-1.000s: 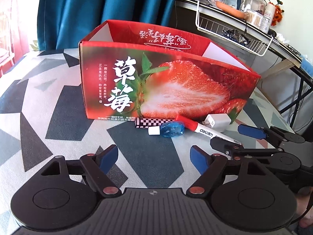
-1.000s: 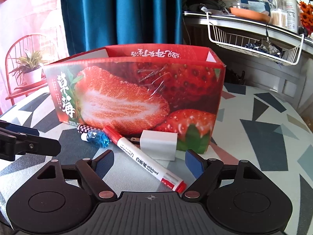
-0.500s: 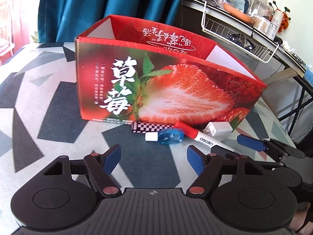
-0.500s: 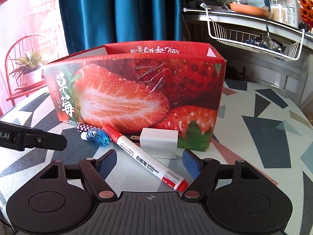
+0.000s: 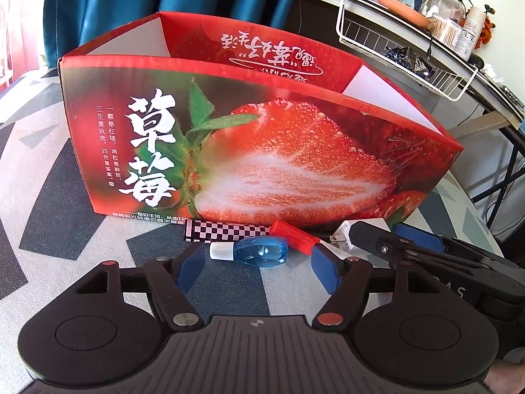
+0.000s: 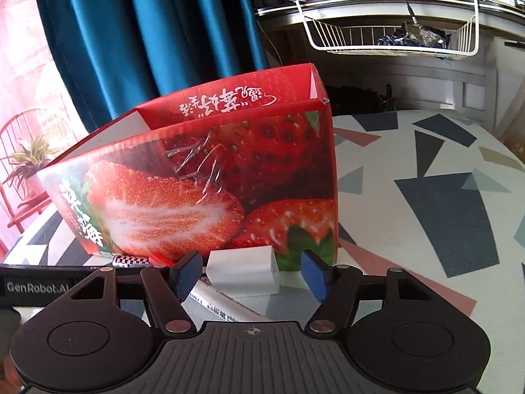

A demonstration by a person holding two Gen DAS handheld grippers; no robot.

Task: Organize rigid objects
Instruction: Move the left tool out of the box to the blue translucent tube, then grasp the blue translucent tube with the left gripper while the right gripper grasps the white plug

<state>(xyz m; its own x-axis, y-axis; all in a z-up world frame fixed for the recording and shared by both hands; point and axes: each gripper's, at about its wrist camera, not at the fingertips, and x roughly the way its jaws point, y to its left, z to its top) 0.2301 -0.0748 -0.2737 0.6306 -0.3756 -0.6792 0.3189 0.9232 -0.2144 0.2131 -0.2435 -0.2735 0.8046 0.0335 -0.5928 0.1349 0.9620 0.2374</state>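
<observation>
Right wrist view: the right gripper [image 6: 251,274] was closing around the white plastic charger block [image 6: 242,274], pads not yet touching; the white marker [image 6: 226,305] underneath could tip it askew.

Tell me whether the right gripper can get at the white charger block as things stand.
Probably yes. The white charger block lies on the table between the closing fingers of the right gripper, nothing above it. The marker touches its near edge and the strawberry box stands just behind.

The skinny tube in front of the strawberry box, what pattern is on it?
Black-and-white checks cover the tube, like a tiny chessboard. The left wrist view shows it best.
</observation>
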